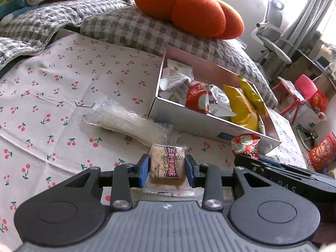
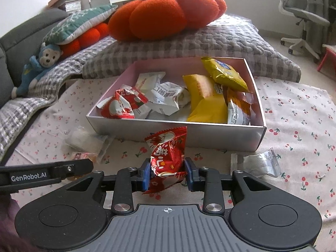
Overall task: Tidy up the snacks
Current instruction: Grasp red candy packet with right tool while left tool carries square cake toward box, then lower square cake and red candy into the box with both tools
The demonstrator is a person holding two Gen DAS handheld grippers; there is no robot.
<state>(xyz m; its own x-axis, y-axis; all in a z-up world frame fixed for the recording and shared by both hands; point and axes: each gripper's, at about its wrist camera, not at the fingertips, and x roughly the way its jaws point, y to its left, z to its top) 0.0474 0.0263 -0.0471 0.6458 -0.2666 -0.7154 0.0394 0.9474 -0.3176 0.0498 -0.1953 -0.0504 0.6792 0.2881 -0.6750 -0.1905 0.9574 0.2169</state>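
A cherry-print cloth [image 2: 294, 113] is spread in front of a grey checked quilt [image 2: 189, 46], on which an orange pumpkin cushion [image 2: 168, 14] is set. An office chair [image 2: 302, 14] is seen on the pale floor [image 2: 273, 42] beside bright curtains [image 1: 310, 14]

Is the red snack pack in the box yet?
Out. The red pack is pinched in the right gripper, short of the box.
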